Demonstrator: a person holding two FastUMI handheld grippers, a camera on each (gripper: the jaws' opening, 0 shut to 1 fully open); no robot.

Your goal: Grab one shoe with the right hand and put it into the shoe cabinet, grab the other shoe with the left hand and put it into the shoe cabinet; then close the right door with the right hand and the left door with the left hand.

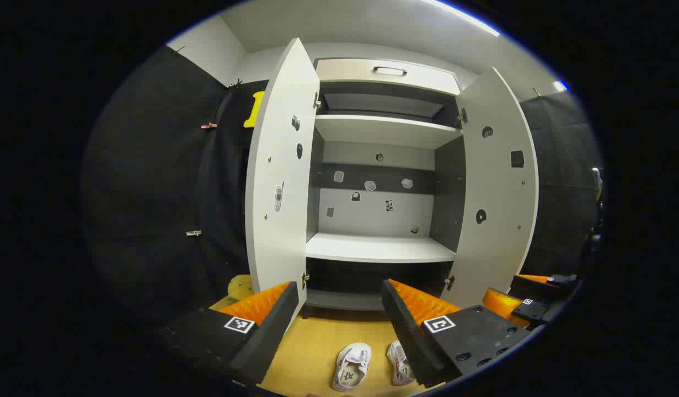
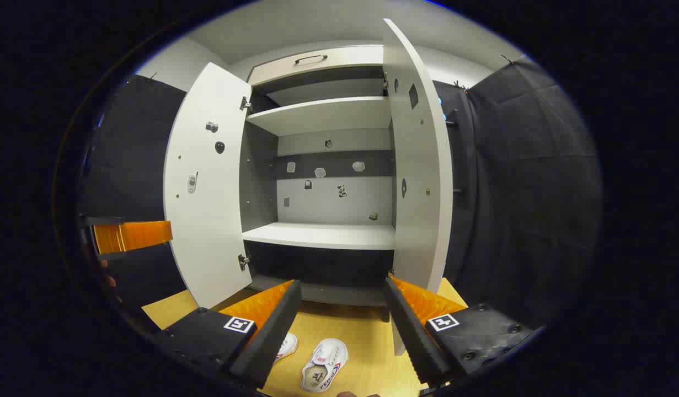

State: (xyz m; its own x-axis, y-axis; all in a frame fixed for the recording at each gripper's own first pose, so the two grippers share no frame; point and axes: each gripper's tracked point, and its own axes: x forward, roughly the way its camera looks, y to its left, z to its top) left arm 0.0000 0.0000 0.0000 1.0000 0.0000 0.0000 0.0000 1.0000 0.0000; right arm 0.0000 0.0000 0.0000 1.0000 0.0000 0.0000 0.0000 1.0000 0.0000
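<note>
Black cloth walls close in the booth around a white shoe cabinet [image 1: 380, 165], which stands on a yellow wooden floor [image 1: 317, 342] with both doors swung wide.

At the bottom of the left gripper view, the left gripper [image 1: 339, 320] hangs above the floor with its two fingers spread wide and nothing between them. Below the gap, at the bottom centre of the frame, lie two white shoes side by side. The left shoe [image 1: 351, 366] has its long axis running nearly up the frame, toe end toward the cabinet and tilted slightly to the right. The right shoe [image 1: 400, 361] lies just beside it, partly hidden behind the gripper's right-hand finger, its long axis running the same way. Farther up the frame the cabinet's left door [image 1: 281, 176] and right door [image 1: 496, 187] frame bare white shelves. At the lower right edge the other gripper's orange and black fingers show.

In the right gripper view, the right gripper [image 2: 342, 322] is likewise spread wide and holds nothing. Between its fingers, at the bottom centre, the right shoe [image 2: 324, 365] lies with its long axis up the frame, leaning right, toe end toward the cabinet. The left shoe [image 2: 287, 346] peeks out from behind the left-hand finger. Above, the left door [image 2: 207, 187] opens toward the upper left of the frame and the right door [image 2: 419, 165] stands almost edge-on right of centre. At the left edge the other gripper's orange finger shows.
</note>
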